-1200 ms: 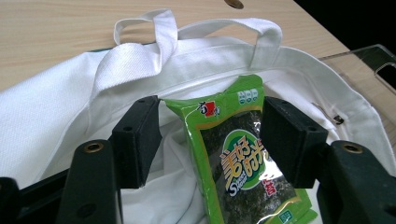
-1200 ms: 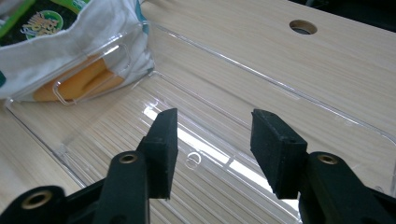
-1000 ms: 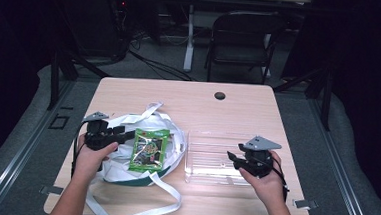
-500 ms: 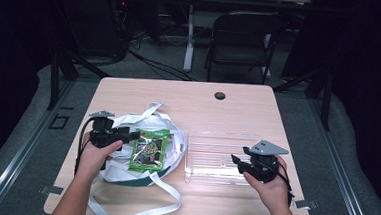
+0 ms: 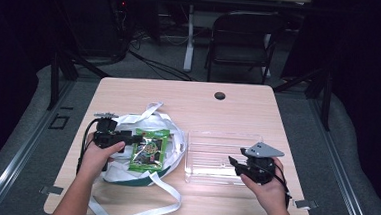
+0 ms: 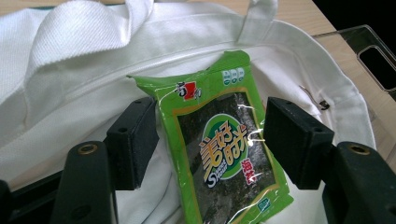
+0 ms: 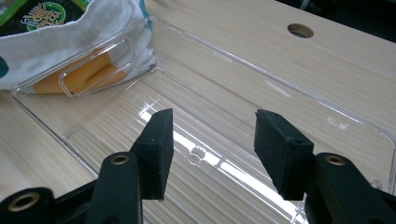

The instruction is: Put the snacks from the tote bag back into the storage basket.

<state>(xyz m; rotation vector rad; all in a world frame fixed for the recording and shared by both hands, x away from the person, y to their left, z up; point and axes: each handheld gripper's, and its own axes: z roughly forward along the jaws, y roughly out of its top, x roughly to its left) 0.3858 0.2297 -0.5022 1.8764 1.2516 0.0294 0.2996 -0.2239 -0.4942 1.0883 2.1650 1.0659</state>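
Seaweed snack packet [image 5: 149, 150], green with a dark window and bright lettering, lies flat on top of a white cloth bag [image 5: 171, 136] at the left half of the wooden table [image 5: 189, 97]. In the high view the left gripper [image 5: 135, 140] points across the bag toward the packet, held by the person's left hand [image 5: 98, 154], and its tips reach the packet's left edge. In the left gripper view the packet [image 6: 224, 149] sits between the two black jaws, its top end pointing away from the gripper and its lower part running under the gap. The jaws stand wide on either side and have just been opening; the left pad [image 6: 133, 140] sits just beside the packet's edge, the right pad [image 6: 296, 140] is close to the other edge, and neither presses on it. The bag's white fabric [image 6: 70, 70] spreads beneath and around the packet.

To the right of the bag a clear plastic tray [image 5: 196, 138] rests on the table, touching the bag's side. The right gripper [image 5: 234, 163], in the person's right hand [image 5: 268, 190], hangs over the tray's right part, well apart from the packet. In the right gripper view its jaws stand apart with nothing between them, above the ribbed tray floor [image 7: 116, 130]; the bag [image 7: 56, 51] and a corner of the packet [image 7: 39, 11] show at the far left end of the tray.
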